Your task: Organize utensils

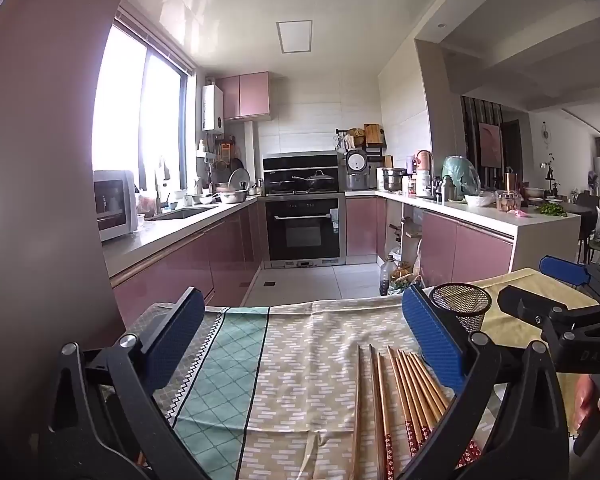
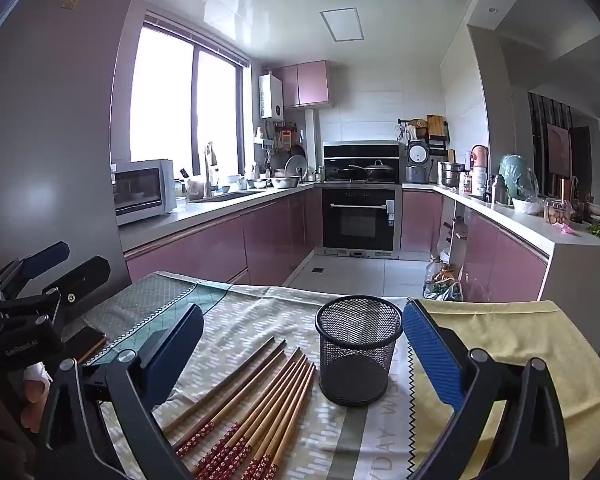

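Several wooden chopsticks (image 2: 252, 396) with red patterned ends lie side by side on the patterned tablecloth (image 2: 240, 320). They also show in the left wrist view (image 1: 400, 392). A black mesh cup (image 2: 358, 350) stands upright and empty just right of them; it also shows in the left wrist view (image 1: 462, 306). My right gripper (image 2: 302, 354) is open, above the chopsticks and cup. My left gripper (image 1: 302, 340) is open over the cloth, left of the chopsticks. Each gripper shows in the other's view, the right gripper (image 1: 548, 292) and the left gripper (image 2: 64, 268).
The table edge lies ahead, with the kitchen floor (image 1: 300, 280) beyond. A yellow cloth (image 2: 512, 344) covers the table's right part. A dark flat object (image 2: 86, 340) lies at the table's left. Pink cabinets (image 2: 204, 248) and an oven (image 2: 358, 220) stand further off.
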Tool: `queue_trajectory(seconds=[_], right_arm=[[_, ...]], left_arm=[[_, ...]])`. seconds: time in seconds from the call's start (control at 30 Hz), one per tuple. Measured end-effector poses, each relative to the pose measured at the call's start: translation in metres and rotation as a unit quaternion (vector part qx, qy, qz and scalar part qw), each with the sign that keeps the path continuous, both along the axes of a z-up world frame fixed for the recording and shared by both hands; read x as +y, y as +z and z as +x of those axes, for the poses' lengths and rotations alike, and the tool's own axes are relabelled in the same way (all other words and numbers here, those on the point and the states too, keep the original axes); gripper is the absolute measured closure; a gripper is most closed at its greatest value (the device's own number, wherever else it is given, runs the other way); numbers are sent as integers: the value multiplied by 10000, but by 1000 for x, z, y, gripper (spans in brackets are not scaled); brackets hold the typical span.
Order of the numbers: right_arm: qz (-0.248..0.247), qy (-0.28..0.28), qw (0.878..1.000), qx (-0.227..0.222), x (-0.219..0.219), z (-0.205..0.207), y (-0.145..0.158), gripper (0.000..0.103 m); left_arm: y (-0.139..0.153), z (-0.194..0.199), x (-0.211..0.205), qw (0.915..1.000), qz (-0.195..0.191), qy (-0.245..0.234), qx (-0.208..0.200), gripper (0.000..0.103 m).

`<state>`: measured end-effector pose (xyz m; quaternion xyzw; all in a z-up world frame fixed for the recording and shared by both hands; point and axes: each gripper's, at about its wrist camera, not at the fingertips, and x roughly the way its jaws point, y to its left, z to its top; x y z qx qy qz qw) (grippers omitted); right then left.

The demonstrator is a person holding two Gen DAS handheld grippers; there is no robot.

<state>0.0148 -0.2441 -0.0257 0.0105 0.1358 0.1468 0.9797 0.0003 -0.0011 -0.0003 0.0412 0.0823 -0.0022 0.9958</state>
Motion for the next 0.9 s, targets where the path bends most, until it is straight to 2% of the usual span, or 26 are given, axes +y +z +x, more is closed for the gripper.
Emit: queue_trajectory(seconds=[0.3,0.37,0.9], right_arm=[[29,17,10000,-31,-4,8,2,7],[18,2,10000,-50,-6,4,2,7],[23,-18,9999,-123,1,-1,1,7]], left_arm=[[7,3,-6,10000,-55,-4,40,6],[8,-4,2,9999,-88,-16,-63,6],[7,-4,2,9999,-123,-17,-90,6]])
